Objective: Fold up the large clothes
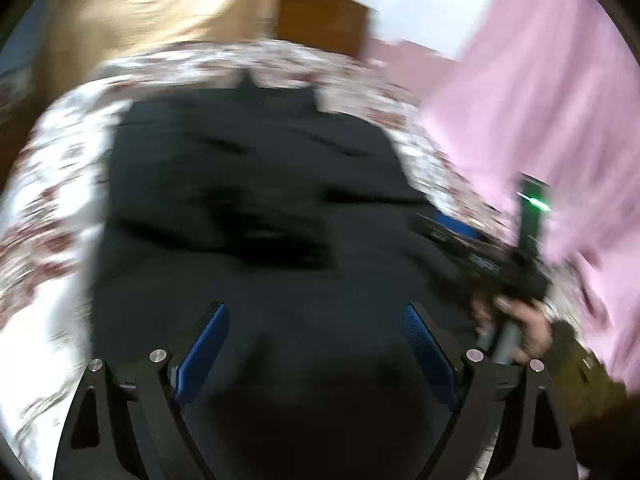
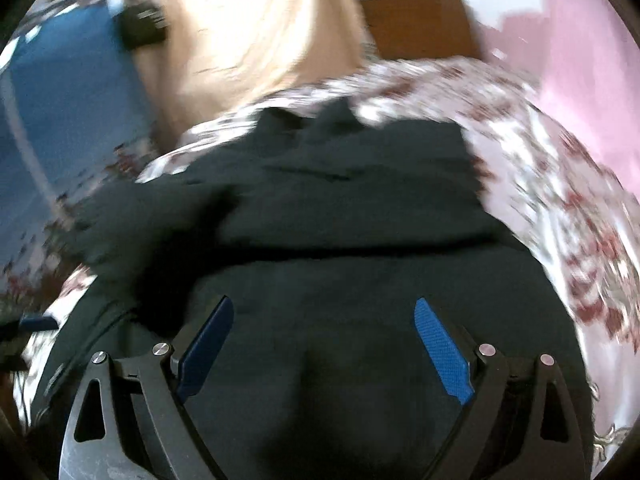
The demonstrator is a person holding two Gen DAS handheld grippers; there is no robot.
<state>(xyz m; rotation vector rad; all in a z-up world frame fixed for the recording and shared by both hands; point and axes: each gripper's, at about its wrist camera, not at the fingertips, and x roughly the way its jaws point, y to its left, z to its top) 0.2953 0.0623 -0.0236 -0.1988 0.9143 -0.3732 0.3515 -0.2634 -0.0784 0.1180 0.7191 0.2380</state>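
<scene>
Two grippers: both hang over one dark garment, each seen from its own wrist camera
Left gripper [image 1: 316, 312]: jaws spread wide, blue pads [image 1: 204, 350] well apart, nothing pinched between them; the dark cloth lies below the gap
Right gripper [image 2: 324, 308]: jaws spread wide as well, its blue pads [image 2: 442, 350] apart and clear of the cloth, nothing held
Black garment [image 1: 256, 184]: spread on the bed, filling the middle of both views; creased across its width, with a fold line running side to side in the right wrist view [image 2: 340, 216]; its far edge shows two small raised points of cloth
Floral bedsheet [image 1: 52, 184]: white with dark red flowers, showing around the garment on the left, the far side and the right
Right-hand rig from the left camera: the person's hand [image 1: 524, 332] grips a dark handle at the right edge, a green light [image 1: 538, 202] glowing on the rig above it
Pink curtain [image 1: 552, 92]: hangs to the right of the bed
Beige curtain [image 2: 256, 28]: hangs beyond the bed's far left
Wooden panel [image 1: 320, 18]: brown, behind the bed between the two curtains
Blue surface [image 2: 68, 120]: at the left edge of the right wrist view, too blurred to name
Sharpness: both views are smeared, so fine detail of the garment cannot be told
</scene>
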